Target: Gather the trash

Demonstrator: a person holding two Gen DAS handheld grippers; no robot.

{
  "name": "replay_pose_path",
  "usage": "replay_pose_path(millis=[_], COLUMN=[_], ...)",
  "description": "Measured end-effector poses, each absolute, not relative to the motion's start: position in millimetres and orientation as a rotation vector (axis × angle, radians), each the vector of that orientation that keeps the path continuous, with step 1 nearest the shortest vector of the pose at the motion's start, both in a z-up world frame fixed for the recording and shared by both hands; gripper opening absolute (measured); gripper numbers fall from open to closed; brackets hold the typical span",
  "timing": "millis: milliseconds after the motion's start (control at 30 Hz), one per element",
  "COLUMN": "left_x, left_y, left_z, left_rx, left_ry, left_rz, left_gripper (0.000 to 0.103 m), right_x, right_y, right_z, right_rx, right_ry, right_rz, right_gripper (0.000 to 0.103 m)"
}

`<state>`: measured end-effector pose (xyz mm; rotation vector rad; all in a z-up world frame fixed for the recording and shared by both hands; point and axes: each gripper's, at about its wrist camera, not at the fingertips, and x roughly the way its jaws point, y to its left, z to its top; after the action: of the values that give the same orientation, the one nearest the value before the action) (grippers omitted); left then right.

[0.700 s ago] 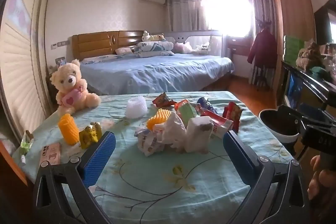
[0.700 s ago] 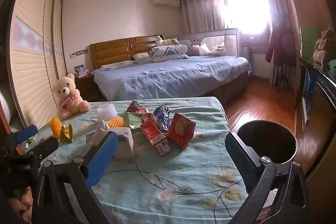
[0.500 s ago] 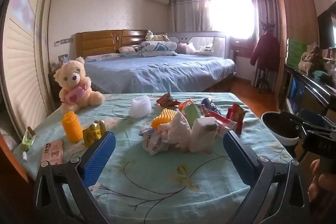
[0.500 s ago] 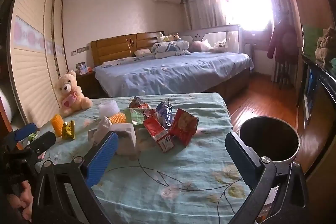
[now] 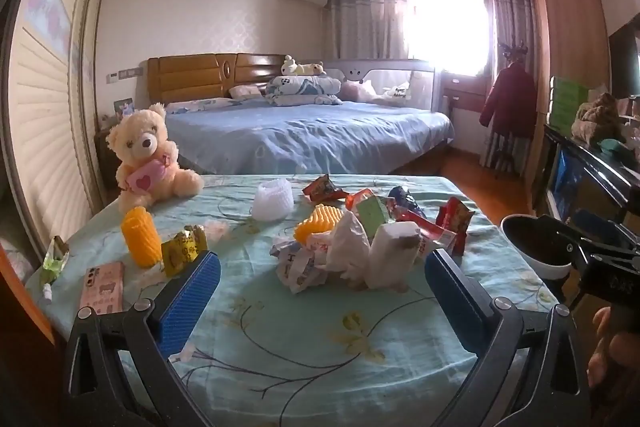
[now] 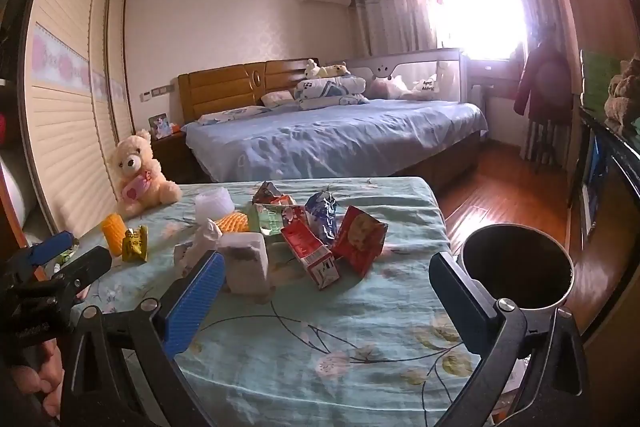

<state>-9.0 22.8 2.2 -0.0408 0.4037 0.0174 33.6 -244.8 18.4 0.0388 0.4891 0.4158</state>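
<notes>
Left gripper (image 5: 322,281): fingers spread wide with nothing between the pads; it hangs over the near part of the table, tipped a little downward; it also shows at the left edge of the right wrist view
Right gripper (image 6: 326,283): fingers likewise wide apart and empty; it sits nearer the table's right edge, with the bin just beyond its right finger
Trash pile (image 5: 360,239): a cluster of crumpled white tissues (image 5: 348,247), a white wrapped block (image 6: 245,265), a red carton (image 6: 310,253), a red snack bag (image 6: 360,239), a blue foil bag (image 6: 323,214) and a green packet (image 5: 372,209); it lies on the table ahead of both pairs of fingers, apart from them; in the left wrist view it falls between the two pads but beyond their tips; in the right wrist view it sits just past the left pad
Bin (image 6: 518,269): dark, round and open-topped; it stands off the table's right side, close to the edge
Table (image 5: 304,323): covered with a pale green flowered cloth
Other things: a teddy bear (image 5: 146,157) sits at the far left corner; an orange ribbed cylinder (image 5: 141,241), a yellow packet (image 5: 184,251) and a pink phone (image 5: 102,285) lie along the left side, well apart from the pile; a white mesh cup (image 5: 273,199) stands behind the pile
Room: a bed (image 5: 304,135) with blue sheets beyond the table
</notes>
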Motion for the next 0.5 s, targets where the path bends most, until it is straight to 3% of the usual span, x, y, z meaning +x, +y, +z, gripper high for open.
replay_pose_path(millis=[500], left_x=[-7.8], left_y=[22.4], left_z=[1.0], left_rx=[-0.038], left_ry=[0.411], left_rz=[0.028], left_gripper=[0.102], right_x=[32.8], right_y=[-241.7], right_z=[18.4], right_rx=[0.033], right_ry=[0.499], right_rz=[0.425], right_gripper=[0.102])
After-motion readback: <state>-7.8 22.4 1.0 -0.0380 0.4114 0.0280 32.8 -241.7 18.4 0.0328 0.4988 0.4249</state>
